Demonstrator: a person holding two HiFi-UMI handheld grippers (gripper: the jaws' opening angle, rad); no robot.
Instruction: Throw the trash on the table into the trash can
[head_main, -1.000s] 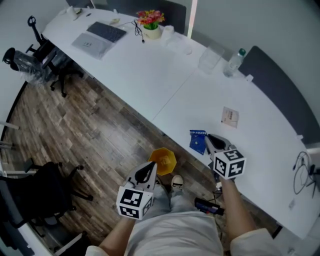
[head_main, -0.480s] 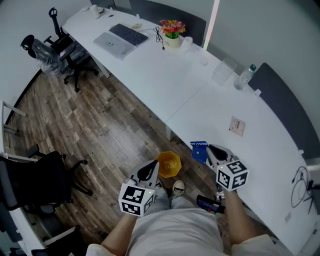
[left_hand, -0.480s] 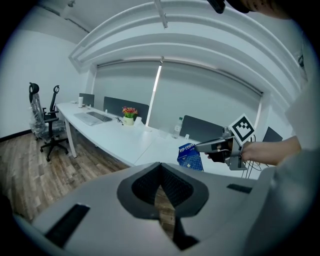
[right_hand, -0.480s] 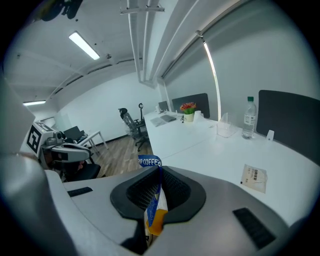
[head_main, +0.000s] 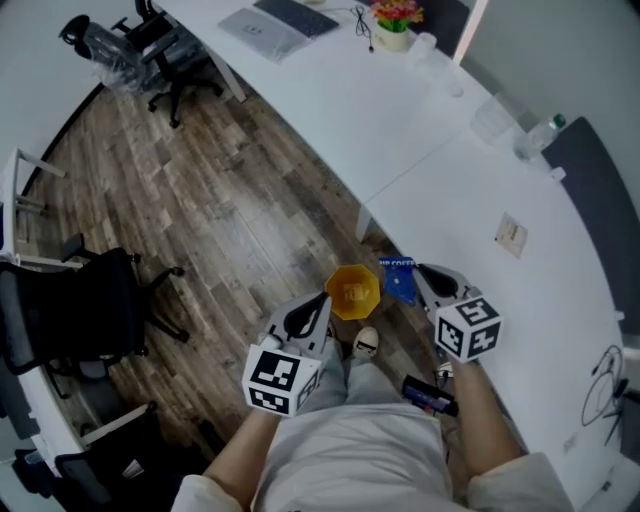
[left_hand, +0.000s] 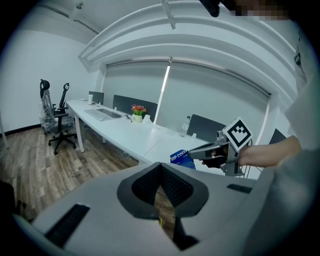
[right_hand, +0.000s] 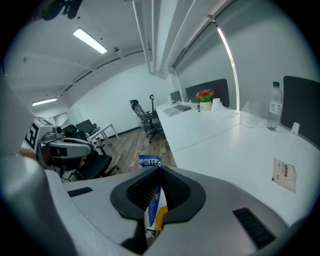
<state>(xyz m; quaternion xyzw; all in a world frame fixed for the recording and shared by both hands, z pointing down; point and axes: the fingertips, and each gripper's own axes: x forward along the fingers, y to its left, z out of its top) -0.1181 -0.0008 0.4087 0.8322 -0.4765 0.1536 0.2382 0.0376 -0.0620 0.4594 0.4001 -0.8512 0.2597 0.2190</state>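
Right gripper, tilted downward just right of trash can, clamped blue coffee packet. Left gripper, tilted downward at can's left, closed, empty.

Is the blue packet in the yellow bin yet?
Not yet. The right gripper pinches the blue packet beside the yellow bin, not inside it.

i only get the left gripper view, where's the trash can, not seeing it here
observer: on the floor; the yellow trash can stands beside the table edge, just ahead of the person's shoe
operator: right side holding firm?
observer: yes, the right gripper has its fingers shut on the blue coffee packet
operator: more trash up top?
observer: one paper slip lies on that table
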